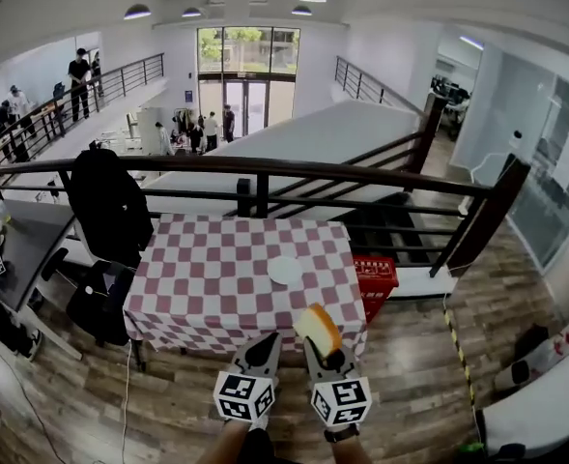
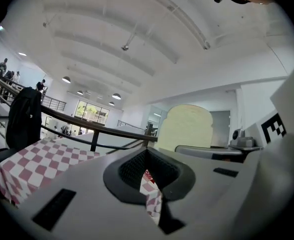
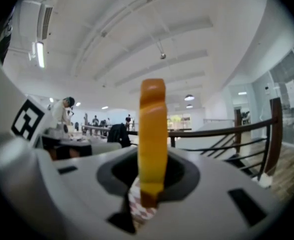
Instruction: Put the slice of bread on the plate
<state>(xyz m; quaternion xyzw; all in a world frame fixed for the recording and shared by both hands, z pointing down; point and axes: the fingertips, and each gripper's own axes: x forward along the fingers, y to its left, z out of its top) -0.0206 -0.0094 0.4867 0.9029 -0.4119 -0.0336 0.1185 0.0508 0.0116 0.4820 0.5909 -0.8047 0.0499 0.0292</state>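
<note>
A slice of bread (image 1: 318,329) with an orange-brown crust stands on edge in my right gripper (image 1: 325,348), whose jaws are shut on its lower part. The right gripper view shows the bread (image 3: 152,134) edge-on, rising between the pads of the right gripper (image 3: 151,159). My left gripper (image 1: 262,353) is close beside it, jaws together with nothing in them. In the left gripper view the left gripper (image 2: 147,156) shows only a thin slit, with the bread's pale face (image 2: 189,129) to its right. A small white plate (image 1: 284,271) lies on the checked table (image 1: 197,288), ahead of both grippers.
Both grippers hover over wooden floor just short of the table's near edge. A dark jacket (image 1: 110,206) hangs on a chair at the table's left. A red crate (image 1: 376,278) sits at its right. A black railing (image 1: 265,172) runs behind, with people farther off.
</note>
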